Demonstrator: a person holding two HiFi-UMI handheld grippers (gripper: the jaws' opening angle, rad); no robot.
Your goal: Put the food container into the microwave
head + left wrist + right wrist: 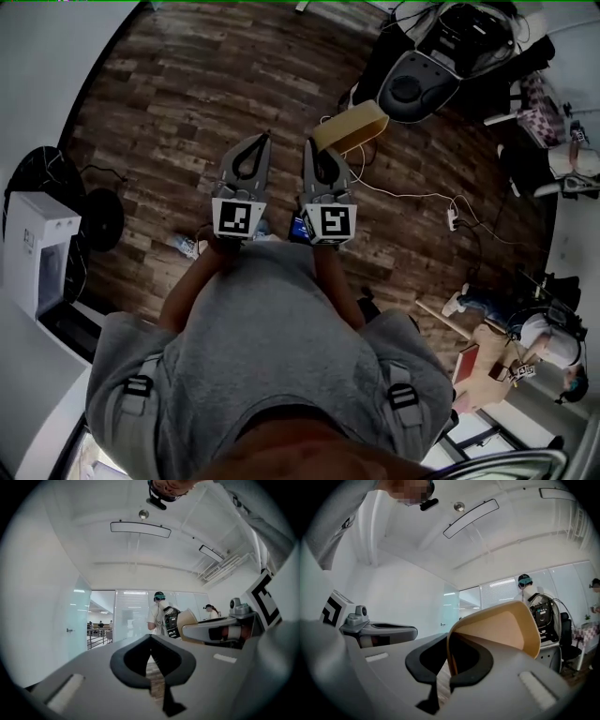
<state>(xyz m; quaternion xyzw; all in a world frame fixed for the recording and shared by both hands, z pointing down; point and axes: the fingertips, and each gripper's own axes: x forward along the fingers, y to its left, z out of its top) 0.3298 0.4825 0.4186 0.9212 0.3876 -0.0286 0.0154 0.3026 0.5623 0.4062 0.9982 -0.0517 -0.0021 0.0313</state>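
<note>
A tan, rounded food container [351,127] sticks out to the right of my right gripper [313,143], which is shut on its rim; both are held above the wooden floor. In the right gripper view the container [501,630] fills the middle, its thin edge pinched between the dark pads of the right gripper [448,641]. My left gripper [255,141] is held just to the left, shut with nothing in it. Its closed left gripper tip [151,637] points at the room. No microwave shows in any view.
Dark wood floor [197,84] lies below. A black swivel chair [412,86], cables and a power strip [452,218] sit at the right. A white box-like unit [37,248] stands at the left. A person [158,613] with a backpack stands ahead; another person [525,347] sits lower right.
</note>
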